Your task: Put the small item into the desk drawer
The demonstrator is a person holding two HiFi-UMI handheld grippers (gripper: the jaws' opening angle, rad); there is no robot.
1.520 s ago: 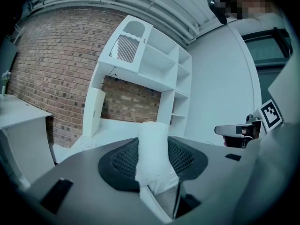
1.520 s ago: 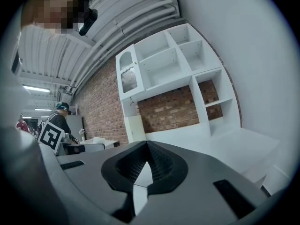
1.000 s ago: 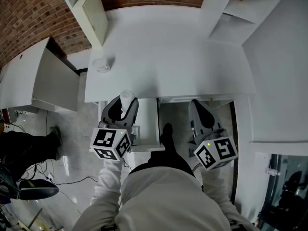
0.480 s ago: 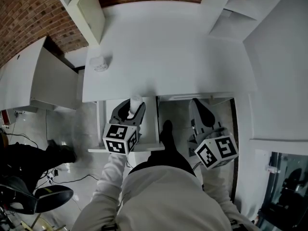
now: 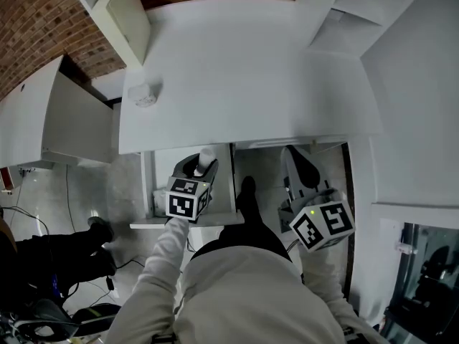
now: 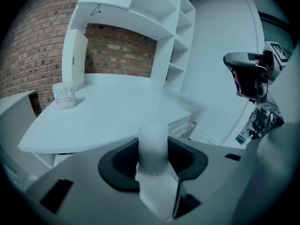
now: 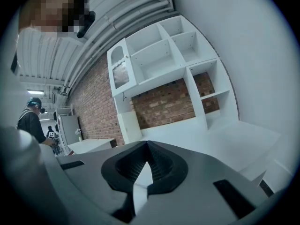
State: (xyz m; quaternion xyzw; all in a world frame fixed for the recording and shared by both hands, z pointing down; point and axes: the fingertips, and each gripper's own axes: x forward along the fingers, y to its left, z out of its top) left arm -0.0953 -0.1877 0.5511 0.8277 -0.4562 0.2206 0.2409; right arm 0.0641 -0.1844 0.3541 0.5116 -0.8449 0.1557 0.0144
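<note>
1. Small item [image 6: 153, 142]: a white, roundish cylinder. It stood upright between your left gripper's jaws, over the open drawer and just in front of the desk's front edge. Can't tell whether it touched the drawer floor.
2. Far left: a brick wall [image 5: 36, 34], and a white cabinet [image 5: 68, 124] beside the desk with a dark gap between the two.
3. A small white jar [image 5: 145, 95] sat on the desk [image 5: 244, 70] near its left edge, well apart from both grippers.
4. The drawer [image 5: 232, 181] was pulled out toward you from under the left half of the desk. Its front panel lay close to your left forearm.
5. Your left gripper [image 5: 201, 165] pointed toward the desk from above the drawer. Its pads pinched the small item from both sides, so the jaws stood wide around it.
6. Your dark shoe [image 5: 247, 196] showed on the floor just right of the drawer, between the two grippers.
7. Your right gripper [image 7: 147, 150] hung right of the drawer, tips near the desk's front edge in the head view. Its jaws were pressed together and it was empty.
8. Far right: white open shelves [image 5: 351, 9] rose at the back right of the desk.
</note>
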